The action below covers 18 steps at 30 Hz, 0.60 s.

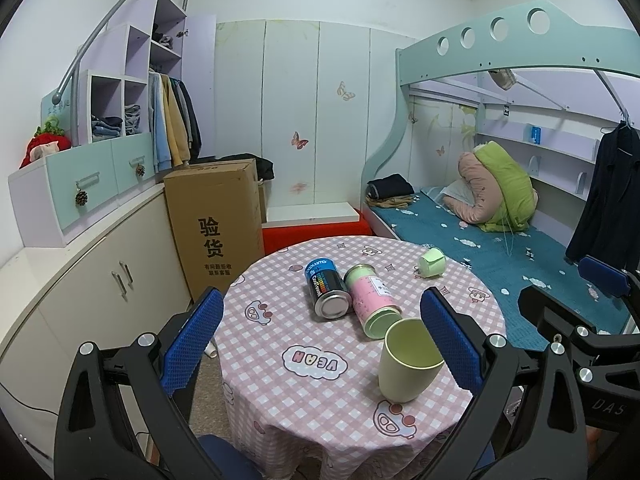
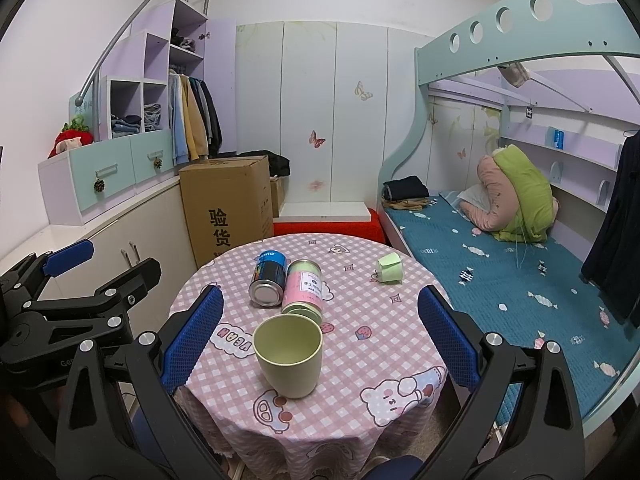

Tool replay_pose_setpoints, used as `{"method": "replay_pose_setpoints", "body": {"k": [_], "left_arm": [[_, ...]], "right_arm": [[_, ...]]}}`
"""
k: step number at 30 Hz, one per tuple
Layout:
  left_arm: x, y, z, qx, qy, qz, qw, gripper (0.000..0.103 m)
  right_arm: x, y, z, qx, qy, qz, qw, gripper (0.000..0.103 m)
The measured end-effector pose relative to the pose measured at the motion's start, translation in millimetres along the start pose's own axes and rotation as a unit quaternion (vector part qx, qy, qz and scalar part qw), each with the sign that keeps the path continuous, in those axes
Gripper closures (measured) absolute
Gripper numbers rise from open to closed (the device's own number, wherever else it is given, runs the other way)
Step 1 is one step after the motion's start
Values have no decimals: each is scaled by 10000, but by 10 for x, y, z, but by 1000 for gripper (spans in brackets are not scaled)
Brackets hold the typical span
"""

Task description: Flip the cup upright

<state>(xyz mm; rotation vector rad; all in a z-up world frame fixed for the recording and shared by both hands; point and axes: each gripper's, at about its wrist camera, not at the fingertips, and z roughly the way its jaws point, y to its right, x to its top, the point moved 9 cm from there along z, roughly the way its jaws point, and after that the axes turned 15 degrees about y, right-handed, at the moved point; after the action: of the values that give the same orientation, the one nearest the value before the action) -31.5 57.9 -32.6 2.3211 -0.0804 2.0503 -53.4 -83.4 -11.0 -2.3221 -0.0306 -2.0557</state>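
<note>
Cup (image 2: 289, 356) stands upright near the table's (image 2: 400, 312) front edge, while a second small cup (image 2: 389, 267) lies tipped at the far side.

Both my grippers, left (image 1: 322, 346) and right (image 2: 320, 340), are spread wide and empty. Reaching past the upright cup for the tipped one, I could knock it off the edge or set the cans rolling. I count two cups and two cans: one blue-black can (image 2: 269, 282) and one pink can (image 2: 305, 290), lying touching side by side.

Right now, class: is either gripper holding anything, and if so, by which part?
Nothing is held. The left gripper and right gripper are both open, and the yellow-green cup stands upright on the table, untouched.
</note>
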Motion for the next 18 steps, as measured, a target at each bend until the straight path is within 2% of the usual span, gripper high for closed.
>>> {"method": "replay_pose_setpoints", "body": {"k": [18], "left_arm": [[-3,-5,0,9,1,9,10000,8]], "right_arm": [[-14,7,-2,-10,-1,3,10000,5]]}}
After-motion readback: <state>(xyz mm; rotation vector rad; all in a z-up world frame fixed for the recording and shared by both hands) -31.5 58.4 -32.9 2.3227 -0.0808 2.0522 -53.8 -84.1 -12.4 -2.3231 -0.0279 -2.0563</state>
